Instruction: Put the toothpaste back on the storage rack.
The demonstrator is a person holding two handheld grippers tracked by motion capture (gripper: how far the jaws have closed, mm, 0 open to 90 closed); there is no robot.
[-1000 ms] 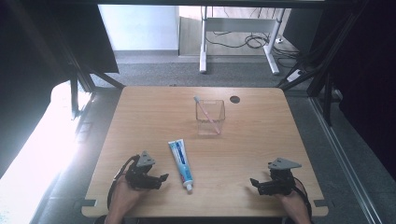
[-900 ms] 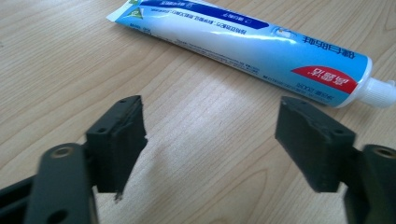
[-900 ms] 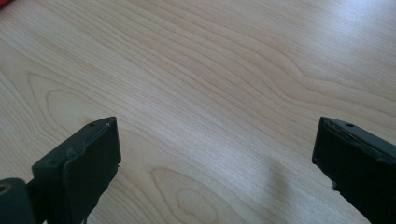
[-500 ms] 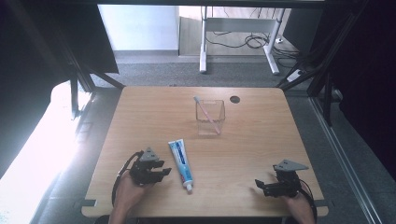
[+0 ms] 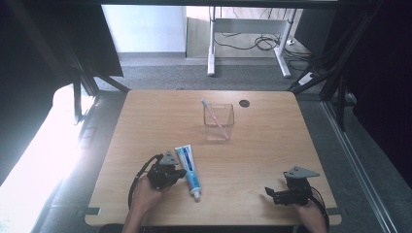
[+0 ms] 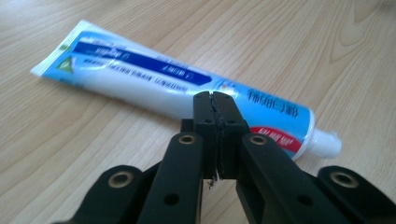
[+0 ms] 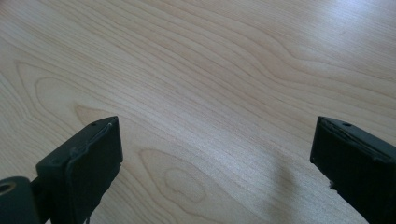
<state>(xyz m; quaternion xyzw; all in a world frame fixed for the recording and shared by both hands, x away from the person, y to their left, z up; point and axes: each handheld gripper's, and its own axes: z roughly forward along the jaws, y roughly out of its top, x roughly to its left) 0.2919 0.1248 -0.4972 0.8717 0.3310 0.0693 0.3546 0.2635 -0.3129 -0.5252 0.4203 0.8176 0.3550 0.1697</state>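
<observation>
**Left jaws pressed together beside the toothpaste, nothing lifted yet**

The toothpaste tube [image 5: 188,166] lies flat on the wooden table [image 5: 272,160], near the front edge and left of the middle, its white cap pointing toward the person and its crimped end toward the far edge. In the left gripper view the tube [image 6: 173,93] runs across the frame just beyond the jaw tips, which stand pressed together with nothing between them. The left gripper [image 5: 180,172] has just been closing its jaws; they met on empty air beside the tube, not around it. From above it sits just left of the tube, touching or nearly so; I cannot tell which.

Farther off, a clear square container [image 5: 218,122] stands past the middle of the table with a pink toothbrush [image 5: 215,118] leaning inside it. The right gripper [image 5: 270,193] rests near the front right corner, its jaws spread wide over bare wood [image 7: 210,102].

By my reading the work is at its very start: the tube is ungrasped and well apart from the container. Left to do, probably, is to grip it and carry it over.
</observation>
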